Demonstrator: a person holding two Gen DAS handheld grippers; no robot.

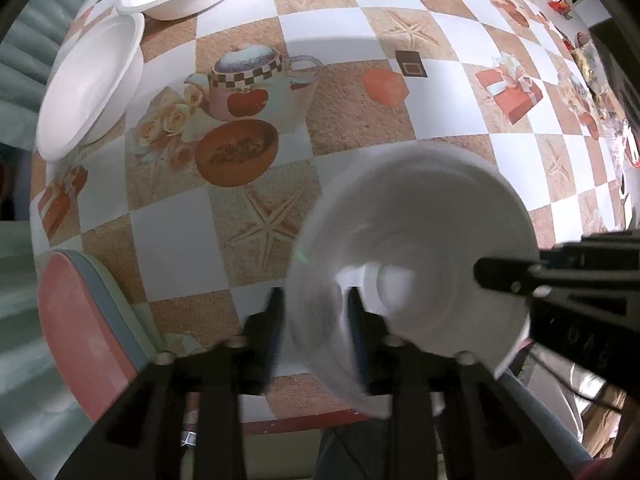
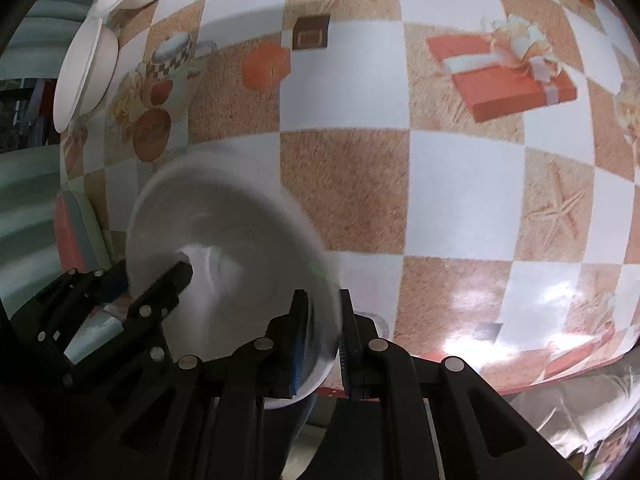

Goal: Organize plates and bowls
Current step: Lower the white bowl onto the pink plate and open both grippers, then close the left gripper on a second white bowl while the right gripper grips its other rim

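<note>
Checkered oilcloth printed with starfish, teapots and gift boxes covers the worktop [image 1: 400,80]. A blurred round white bowl [image 1: 412,256] hangs above it between both tools. The left gripper [image 1: 316,308] straddles the bowl's near rim with its fingers [image 1: 274,312] apart, not pressing it. The right gripper [image 2: 324,312] has its fingers clamped on the opposite rim. Two more white bowls [image 1: 88,84] sit far beyond the left fingers; stacked pink and blue plates [image 1: 84,328] lie just left of them.
</note>
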